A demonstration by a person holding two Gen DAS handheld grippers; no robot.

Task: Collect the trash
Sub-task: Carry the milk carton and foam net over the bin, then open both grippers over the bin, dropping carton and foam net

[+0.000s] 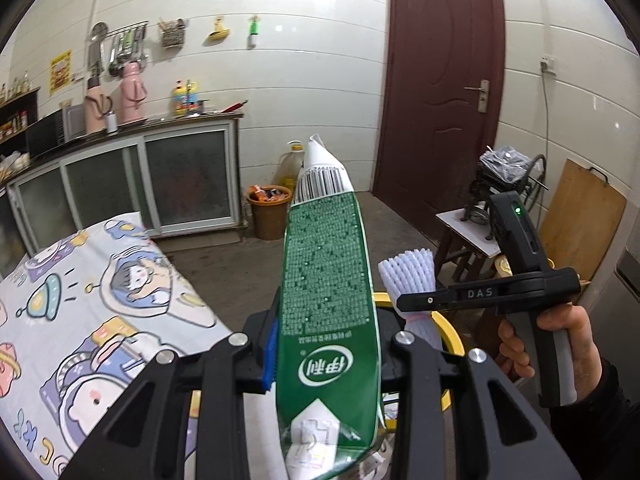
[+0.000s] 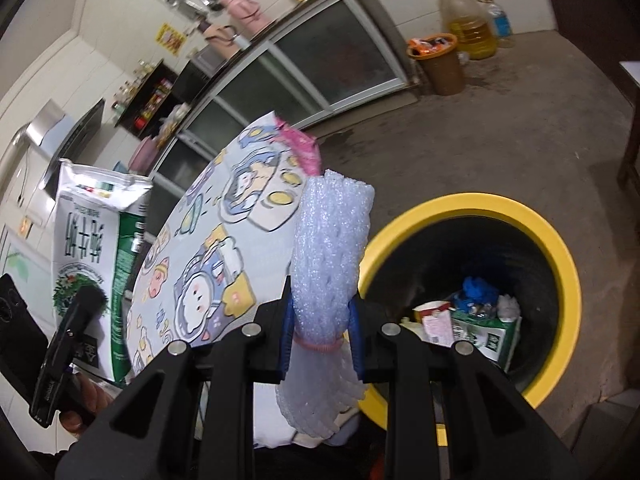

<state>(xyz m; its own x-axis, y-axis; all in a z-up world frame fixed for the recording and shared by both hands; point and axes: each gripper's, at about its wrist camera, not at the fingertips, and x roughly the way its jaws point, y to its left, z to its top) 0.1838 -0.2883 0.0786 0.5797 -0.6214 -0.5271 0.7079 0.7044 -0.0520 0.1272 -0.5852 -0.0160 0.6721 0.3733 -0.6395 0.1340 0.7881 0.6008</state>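
The left gripper is clamped on a green and white milk carton, which stands up between its blue pads with the barcode end pointing away from the camera. The right gripper is squeezed on a bundle of white foam netting, tied near the bottom with a pink band; the netting sticks up past the fingers.

In the left wrist view, the right gripper shows from the side, held by a hand in a dark sleeve, with the foam netting pinched in it.

A black trash bin with a yellow rim sits on the concrete floor, just right of the right gripper and next to the table, which is covered in a cartoon-print cloth. Inside the bin lie cartons and a crumpled blue item. The foam netting is beside the bin's rim, not inside it. The milk carton is to the left, over the table side.

A small orange bin full of wrappers stands by the cabinet, with a large oil jug just beside it.
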